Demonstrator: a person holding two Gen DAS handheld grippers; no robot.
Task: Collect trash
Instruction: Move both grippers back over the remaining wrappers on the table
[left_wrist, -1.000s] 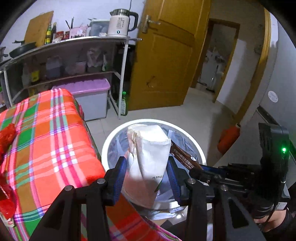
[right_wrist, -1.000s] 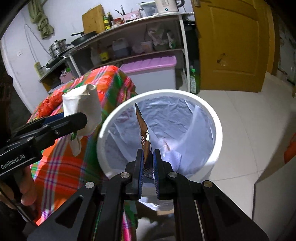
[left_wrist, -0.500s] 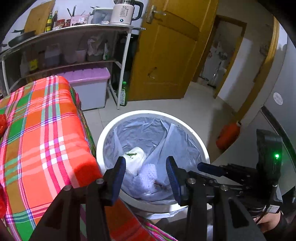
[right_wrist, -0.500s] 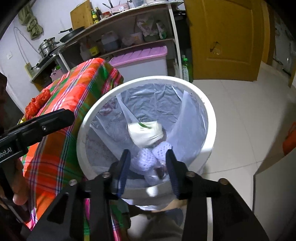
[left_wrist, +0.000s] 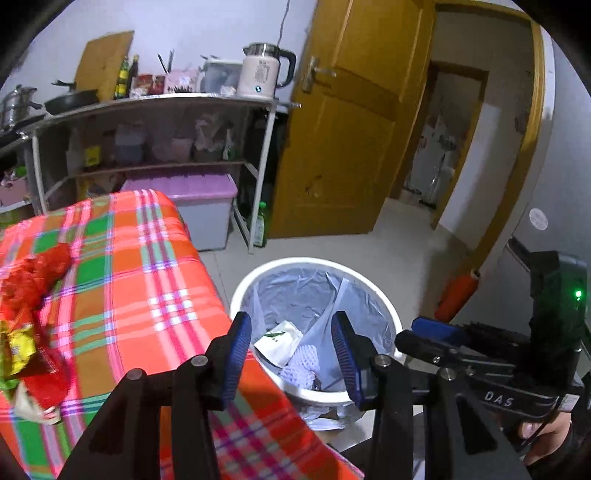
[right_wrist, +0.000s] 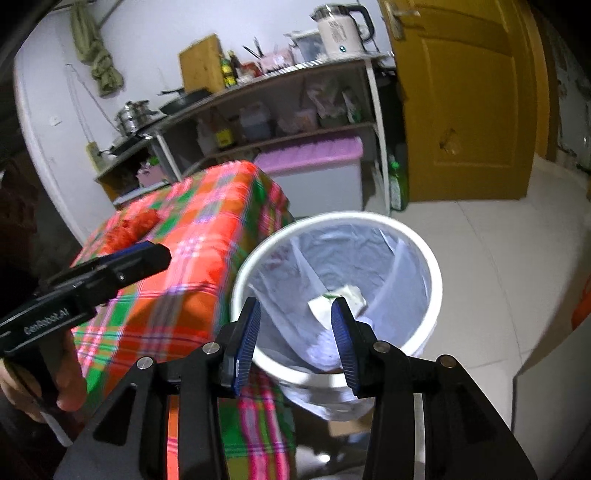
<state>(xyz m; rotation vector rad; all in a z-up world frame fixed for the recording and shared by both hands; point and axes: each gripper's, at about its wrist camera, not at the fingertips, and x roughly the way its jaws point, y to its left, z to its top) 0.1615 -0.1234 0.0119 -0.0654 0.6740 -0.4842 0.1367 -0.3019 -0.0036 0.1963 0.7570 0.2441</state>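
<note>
A white bin (left_wrist: 317, 263) lined with a pale bag stands on the floor beside the plaid-covered table (left_wrist: 129, 295). Inside it lie a white paper bag (left_wrist: 279, 338) and a white foam net (left_wrist: 301, 365). My left gripper (left_wrist: 290, 332) hovers open and empty above the bin's near edge. My right gripper (right_wrist: 295, 321) is also open and empty over the bin (right_wrist: 332, 218), with the paper bag (right_wrist: 338, 301) below it. On the table's left side lie a red net (left_wrist: 37, 273) and a yellow wrapper (left_wrist: 18, 343). The left gripper (right_wrist: 147, 254) shows over the table in the right wrist view.
A metal shelf (left_wrist: 166, 99) with a kettle (left_wrist: 264, 72) and pans stands behind the table. Under it is a purple-lidded box (left_wrist: 199, 206) and a green bottle (left_wrist: 260, 225). A yellow door (left_wrist: 343, 147) and an orange object (left_wrist: 458, 295) on the floor lie to the right.
The left gripper let the white paper bag fall into the bin. The right gripper opened and dropped its brown wrapper in. Both grippers then rose and drew back from the bin.
</note>
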